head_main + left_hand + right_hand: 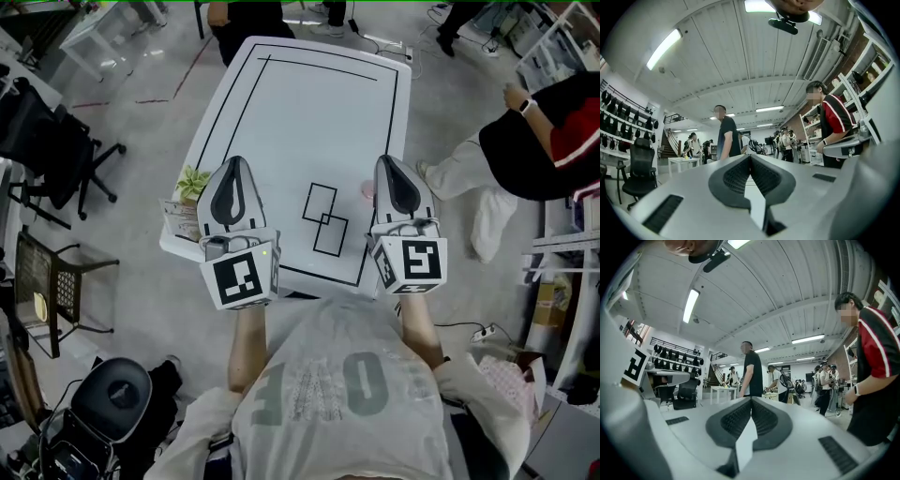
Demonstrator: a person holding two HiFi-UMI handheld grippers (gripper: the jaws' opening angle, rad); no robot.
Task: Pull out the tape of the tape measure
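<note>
The left tongs (234, 162) are pressed together with nothing between them, and so are the right tongs (389, 159). In each gripper view the dark ribbed pads meet along a single seam. In the head view both pairs sit side by side in the middle of the frame, well apart and pointing toward the top, over the near part of the white bench (309, 112). Between them, two overlapping squares (324, 218) are drawn on the bench inside a black border.

A small pink object (367, 190) peeks out just left of the right tongs. Whether it is the tape measure cannot be told. A little green plant (193, 180) stands at the bench's left edge. A person in a red and black top (553, 131) is at the right of the frame.
</note>
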